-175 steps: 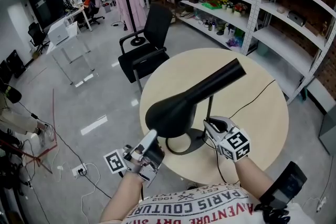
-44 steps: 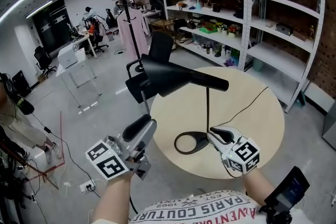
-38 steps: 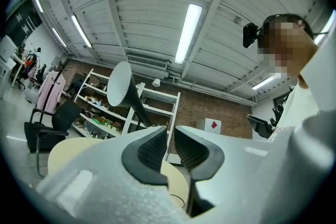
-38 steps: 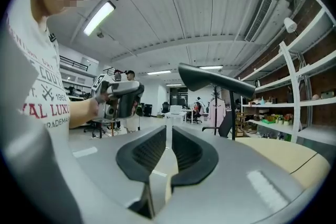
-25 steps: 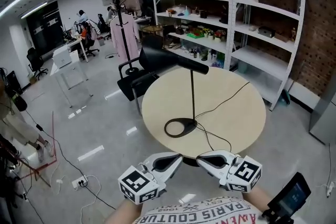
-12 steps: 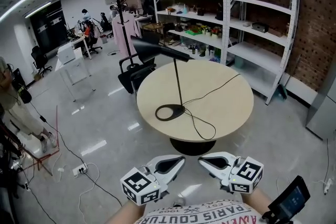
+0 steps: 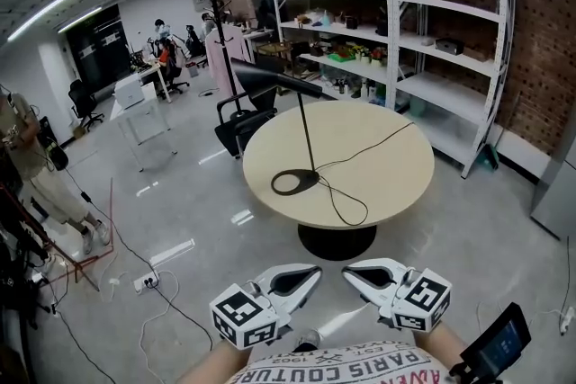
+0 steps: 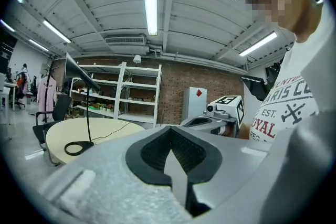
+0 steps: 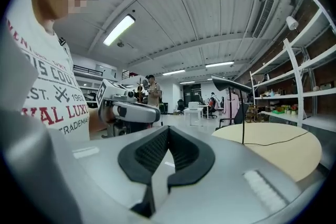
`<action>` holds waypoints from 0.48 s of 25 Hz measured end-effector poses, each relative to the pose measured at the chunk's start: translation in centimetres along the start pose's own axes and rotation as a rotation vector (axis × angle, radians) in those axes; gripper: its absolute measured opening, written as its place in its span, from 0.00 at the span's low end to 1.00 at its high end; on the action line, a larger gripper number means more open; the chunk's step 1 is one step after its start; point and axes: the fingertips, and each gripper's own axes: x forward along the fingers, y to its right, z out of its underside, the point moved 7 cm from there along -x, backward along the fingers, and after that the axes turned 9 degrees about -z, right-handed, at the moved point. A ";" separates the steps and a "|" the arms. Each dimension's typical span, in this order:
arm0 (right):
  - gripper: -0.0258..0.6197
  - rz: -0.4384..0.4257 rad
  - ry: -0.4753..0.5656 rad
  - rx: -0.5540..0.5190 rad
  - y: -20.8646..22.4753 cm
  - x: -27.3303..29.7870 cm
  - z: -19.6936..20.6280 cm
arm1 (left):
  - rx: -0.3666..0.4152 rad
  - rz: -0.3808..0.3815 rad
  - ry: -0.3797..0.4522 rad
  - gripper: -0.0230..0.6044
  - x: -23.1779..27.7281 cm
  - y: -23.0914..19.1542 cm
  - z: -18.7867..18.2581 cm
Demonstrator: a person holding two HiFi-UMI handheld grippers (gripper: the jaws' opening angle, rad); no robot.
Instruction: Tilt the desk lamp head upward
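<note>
A black desk lamp (image 7: 306, 135) stands on the round beige table (image 7: 378, 175), its ring base (image 7: 289, 183) near the table's left edge. The lamp head (image 7: 270, 79) points left, roughly level with a slight upward tilt. Both grippers are held close to the person's body, well back from the table. My left gripper (image 7: 306, 273) is shut and holds nothing; my right gripper (image 7: 353, 270) is shut and holds nothing. In the left gripper view the lamp (image 8: 84, 107) shows at the far left; in the right gripper view the lamp head (image 9: 231, 84) shows above the table (image 9: 273, 147).
A black cord (image 7: 360, 193) runs from the lamp base across the table. A black office chair (image 7: 243, 117) stands behind the table. White shelving (image 7: 423, 40) lines the brick wall. Cables (image 7: 144, 283) lie on the grey floor at left. A person (image 7: 36, 166) stands at far left.
The person has stepped back from the table; lamp and table now look smaller and farther off. Both grippers stayed shut and close to the body.
</note>
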 end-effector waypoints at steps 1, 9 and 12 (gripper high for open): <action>0.05 -0.003 0.000 -0.001 -0.1 -0.1 0.0 | 0.000 -0.003 0.001 0.04 0.0 0.2 -0.1; 0.05 0.001 0.014 0.018 -0.5 -1.1 0.2 | -0.010 -0.009 0.002 0.04 -0.3 1.3 -0.1; 0.05 0.003 0.012 0.022 -0.6 -1.4 0.2 | -0.016 -0.010 0.004 0.04 -0.3 1.6 -0.2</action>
